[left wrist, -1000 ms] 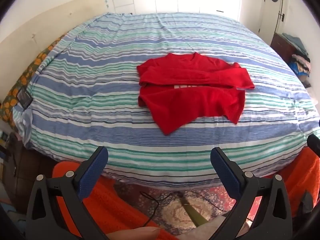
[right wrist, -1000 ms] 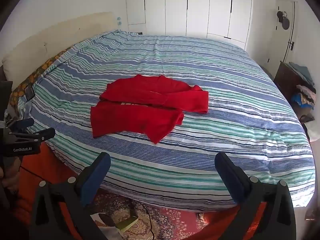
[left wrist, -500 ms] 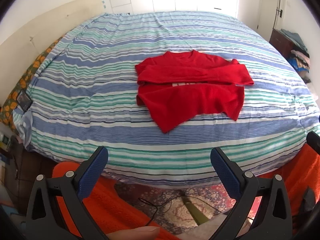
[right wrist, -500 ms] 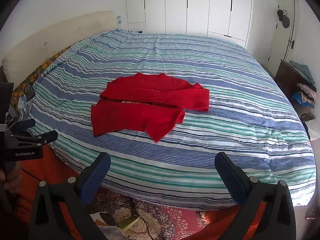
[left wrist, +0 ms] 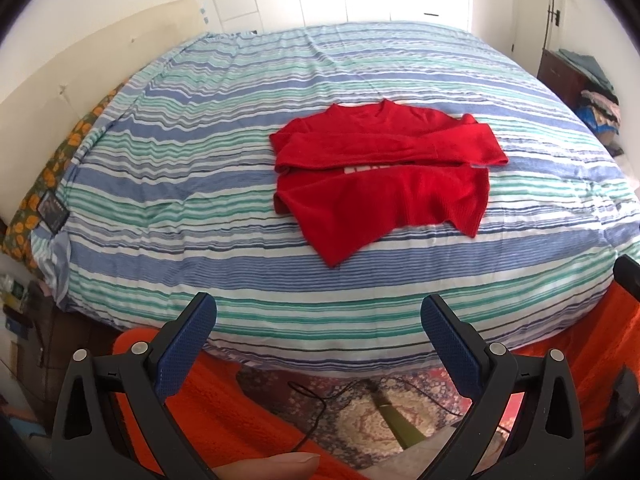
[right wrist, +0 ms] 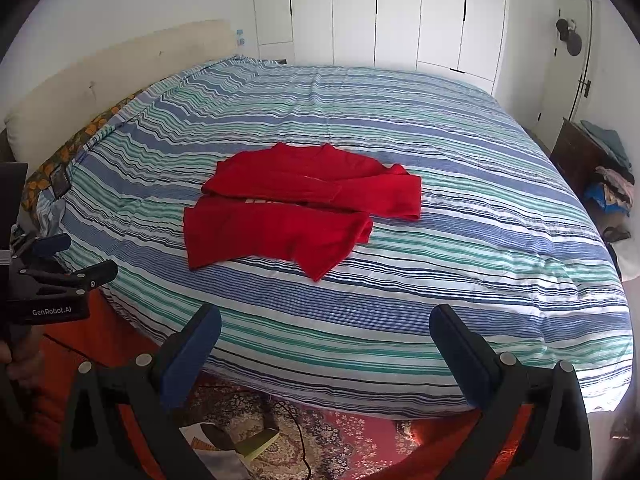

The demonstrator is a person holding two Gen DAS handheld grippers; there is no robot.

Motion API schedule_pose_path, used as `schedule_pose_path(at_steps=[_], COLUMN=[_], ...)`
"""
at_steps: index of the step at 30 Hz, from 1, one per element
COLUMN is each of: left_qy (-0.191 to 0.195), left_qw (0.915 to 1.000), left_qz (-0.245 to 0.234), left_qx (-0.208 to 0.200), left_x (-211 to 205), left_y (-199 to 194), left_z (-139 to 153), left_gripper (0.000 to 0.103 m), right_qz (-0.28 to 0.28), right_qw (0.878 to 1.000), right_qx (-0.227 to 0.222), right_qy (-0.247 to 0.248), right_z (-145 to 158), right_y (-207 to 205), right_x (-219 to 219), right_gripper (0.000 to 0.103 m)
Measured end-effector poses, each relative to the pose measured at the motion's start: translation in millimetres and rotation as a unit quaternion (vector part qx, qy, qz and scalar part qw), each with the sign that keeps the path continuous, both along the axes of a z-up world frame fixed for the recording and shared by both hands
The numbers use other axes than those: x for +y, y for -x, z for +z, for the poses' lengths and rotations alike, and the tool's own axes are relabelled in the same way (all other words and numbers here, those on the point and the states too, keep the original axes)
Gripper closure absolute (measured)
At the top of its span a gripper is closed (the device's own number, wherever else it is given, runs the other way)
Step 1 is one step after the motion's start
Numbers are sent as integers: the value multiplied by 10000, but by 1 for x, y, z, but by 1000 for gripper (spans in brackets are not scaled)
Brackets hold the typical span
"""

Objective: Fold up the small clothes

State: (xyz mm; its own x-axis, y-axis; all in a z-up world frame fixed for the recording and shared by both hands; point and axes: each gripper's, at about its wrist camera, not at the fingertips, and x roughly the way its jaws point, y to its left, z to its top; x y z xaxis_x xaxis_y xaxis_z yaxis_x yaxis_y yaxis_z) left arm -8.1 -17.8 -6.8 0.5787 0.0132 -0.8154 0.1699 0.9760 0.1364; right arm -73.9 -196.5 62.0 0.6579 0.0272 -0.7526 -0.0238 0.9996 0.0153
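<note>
Hovering empty with jaws wide apart, left gripper (left wrist: 318,330) and right gripper (right wrist: 326,338) well short of soft, limp red sweater (left wrist: 384,172) ahead; best pinched at hem corners.

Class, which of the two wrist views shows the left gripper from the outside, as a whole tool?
The right wrist view: the left gripper appears side-on at the left edge, open and empty, short of the striped bed. The left wrist view shows only its own two fingers.

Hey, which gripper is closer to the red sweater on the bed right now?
Hard to call. Left gripper and right gripper both hover open short of the bed's near edge, well back from the red sweater.
</note>
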Motion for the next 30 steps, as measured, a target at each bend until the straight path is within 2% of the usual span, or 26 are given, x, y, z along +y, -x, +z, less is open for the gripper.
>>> schedule_pose_path(at_steps=[10,20,30], left_qy=[-110,-166,-243], left_qw=[9999,9998,9996], left_qz=[-56,-88,-114], left_qx=[-56,-21,34], left_x=[-2,-5,-9], left_y=[1,3,4], left_z=[2,-1,-3], left_gripper=[1,1,1], right_qz=[9,-206,-286], right_qw=[9998,9975,9964], right_qx=[17,88,181], right_qy=[174,676,778], right_z=[3,13,7], right_y=[-2,-5,-5], right_x=[4,6,1], right_gripper=[0,0,0])
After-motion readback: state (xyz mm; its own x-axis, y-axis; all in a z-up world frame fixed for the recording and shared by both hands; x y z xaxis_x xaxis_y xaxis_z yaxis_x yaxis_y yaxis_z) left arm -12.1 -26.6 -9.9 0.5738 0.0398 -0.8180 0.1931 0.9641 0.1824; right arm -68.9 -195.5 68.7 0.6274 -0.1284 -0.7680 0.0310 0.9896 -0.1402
